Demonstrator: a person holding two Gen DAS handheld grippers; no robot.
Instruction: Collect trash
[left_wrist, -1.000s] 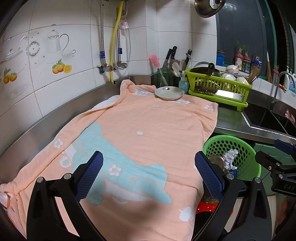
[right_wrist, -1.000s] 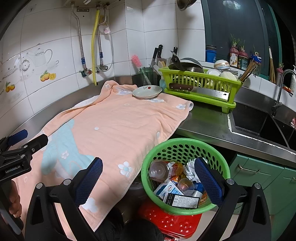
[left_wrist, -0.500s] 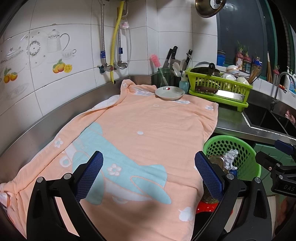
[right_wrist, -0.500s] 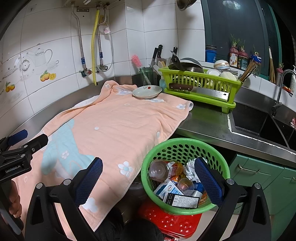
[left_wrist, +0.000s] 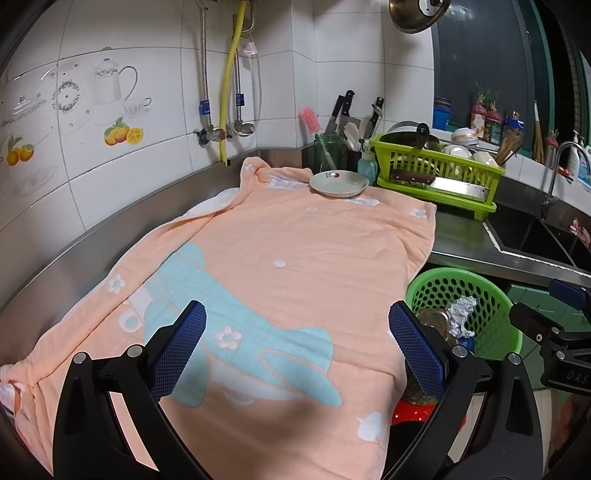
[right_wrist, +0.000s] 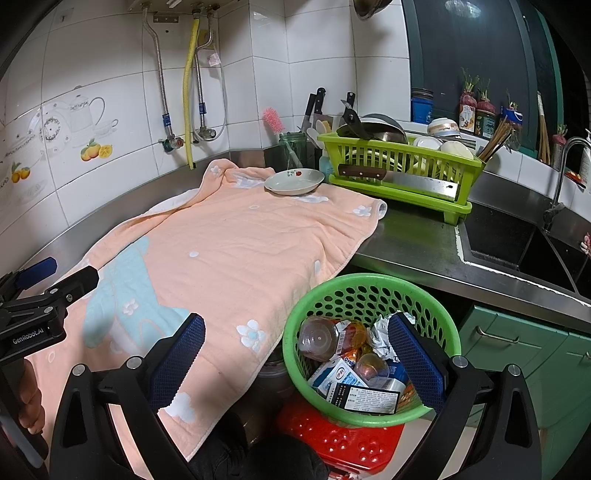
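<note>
trash (right_wrist: 354, 363) in green basket (right_wrist: 364, 288) | towel (right_wrist: 229, 258) beside | plate (right_wrist: 294, 181) on towel

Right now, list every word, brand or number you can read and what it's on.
"GenRobot.AI" on the left gripper body, seen from the right wrist.
"DAS", cut off by the frame edge, on the right gripper body, seen from the left wrist.
"Ovaltine"-like blue letters, partly hidden, on a carton in the basket: not certain.
Black box print: too small.
Window jar labels: blurred.
</note>
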